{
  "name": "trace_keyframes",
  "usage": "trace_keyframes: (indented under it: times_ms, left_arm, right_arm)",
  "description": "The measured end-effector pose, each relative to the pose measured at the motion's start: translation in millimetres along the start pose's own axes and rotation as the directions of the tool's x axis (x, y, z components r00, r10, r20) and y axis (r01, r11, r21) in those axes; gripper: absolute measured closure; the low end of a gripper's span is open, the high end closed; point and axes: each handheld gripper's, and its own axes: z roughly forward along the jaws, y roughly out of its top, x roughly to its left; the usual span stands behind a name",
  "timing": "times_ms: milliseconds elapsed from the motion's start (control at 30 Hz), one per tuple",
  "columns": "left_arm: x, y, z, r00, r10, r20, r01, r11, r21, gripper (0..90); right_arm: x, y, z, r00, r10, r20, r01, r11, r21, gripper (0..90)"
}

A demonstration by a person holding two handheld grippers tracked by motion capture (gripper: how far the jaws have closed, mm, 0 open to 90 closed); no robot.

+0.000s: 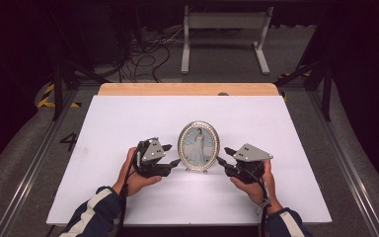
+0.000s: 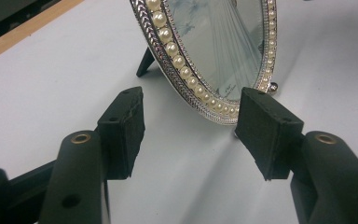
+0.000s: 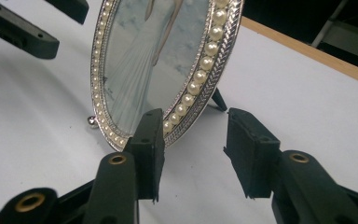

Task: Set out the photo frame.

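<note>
Upright, oval picture frame (image 1: 198,146) faces the person — long axis vertical.

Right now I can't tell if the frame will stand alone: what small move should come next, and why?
Probably ease both grippers straight back. The oval frame stands upright on its rear prop, and the left gripper and right gripper are open, their fingers flanking the rim without pressing it.

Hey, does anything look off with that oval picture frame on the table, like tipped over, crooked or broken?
Nothing stands out. The oval picture frame stands upright on the white table, propped on its back leg, its pearl border looking intact. The left gripper and right gripper flank it, open.
</note>
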Motion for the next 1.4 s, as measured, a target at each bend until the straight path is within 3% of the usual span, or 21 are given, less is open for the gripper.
trace_keyframes:
  times_ms: [267,633,1000,1100,1267,1400]
  left_arm:
    - [-2.6,-4.9,-13.2,0.9983,0.019,-0.056,-0.019,0.9998,-0.007,28.9]
    - [-2.9,-16.9,-23.3,0.9966,0.029,-0.078,-0.028,0.9995,0.012,17.7]
    - [-3.1,-24.2,-15.9,0.9982,0.027,-0.053,-0.025,0.9988,0.042,10.4]
    - [-2.7,-26.5,-13.2,0.9993,0.006,-0.036,-0.004,0.9992,0.039,8.3]
    - [-4.3,-29.2,-11.1,1.0,-0.006,-0.005,0.007,0.9991,0.042,6.3]
    - [-6.2,-33.3,-12.5,1.0,0.008,0.004,-0.008,0.9986,0.051,4.8]
  right_arm:
    - [4.6,-0.9,1.4,0.9979,-0.059,-0.029,0.06,0.997,0.052,43.9]
    - [2.7,-2.6,4.4,0.9986,-0.045,-0.028,0.046,0.998,0.051,27.6]
    - [1.9,-5.8,8.3,0.9993,-0.033,-0.017,0.034,0.998,0.061,19.7]
    - [1.3,-7.4,9.4,0.9993,-0.025,-0.027,0.026,0.998,0.052,14.4]
    - [1.2,-14.7,11.2,0.9984,-0.039,-0.042,0.042,0.996,0.078,11.4]
    - [3.0,-21.3,10.7,0.9975,-0.054,-0.045,0.059,0.993,0.103,8.7]
